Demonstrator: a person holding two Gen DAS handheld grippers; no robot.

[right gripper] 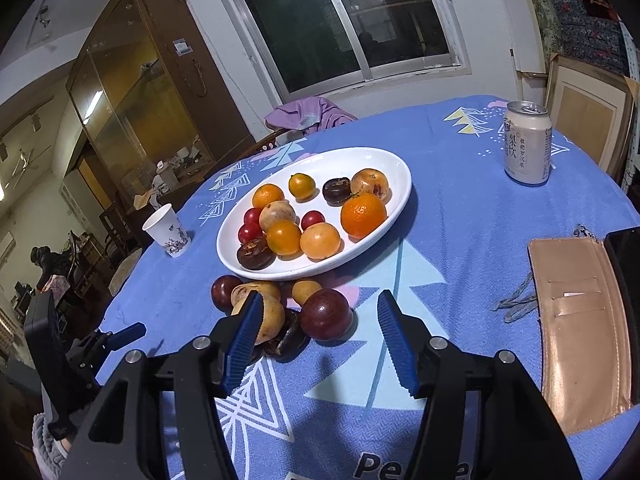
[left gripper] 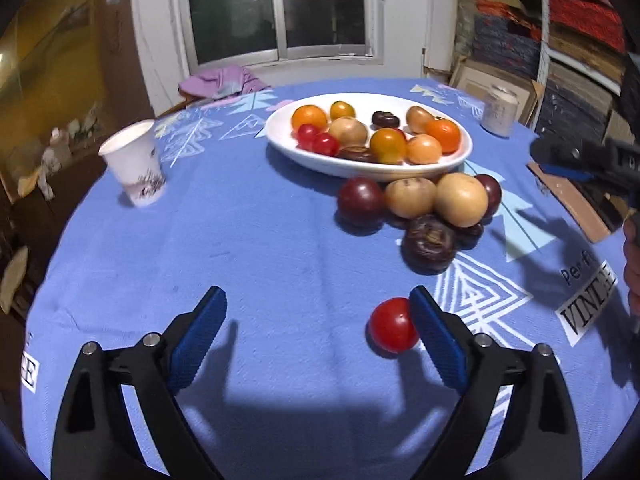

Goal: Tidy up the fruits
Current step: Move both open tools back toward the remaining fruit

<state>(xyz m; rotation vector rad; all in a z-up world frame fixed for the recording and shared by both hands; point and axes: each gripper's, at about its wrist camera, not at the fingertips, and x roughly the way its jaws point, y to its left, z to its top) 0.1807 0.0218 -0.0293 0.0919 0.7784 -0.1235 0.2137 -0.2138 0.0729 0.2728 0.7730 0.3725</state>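
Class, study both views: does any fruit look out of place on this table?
Yes. One small red tomato lies alone on the blue cloth, beside the left gripper's open fingers, well apart from the white plate and from the loose fruit cluster beside it.

Blue tablecloth [left gripper: 248, 240], white triangle pattern; white plate [right gripper: 384, 164]; red tomato [left gripper: 392, 325].
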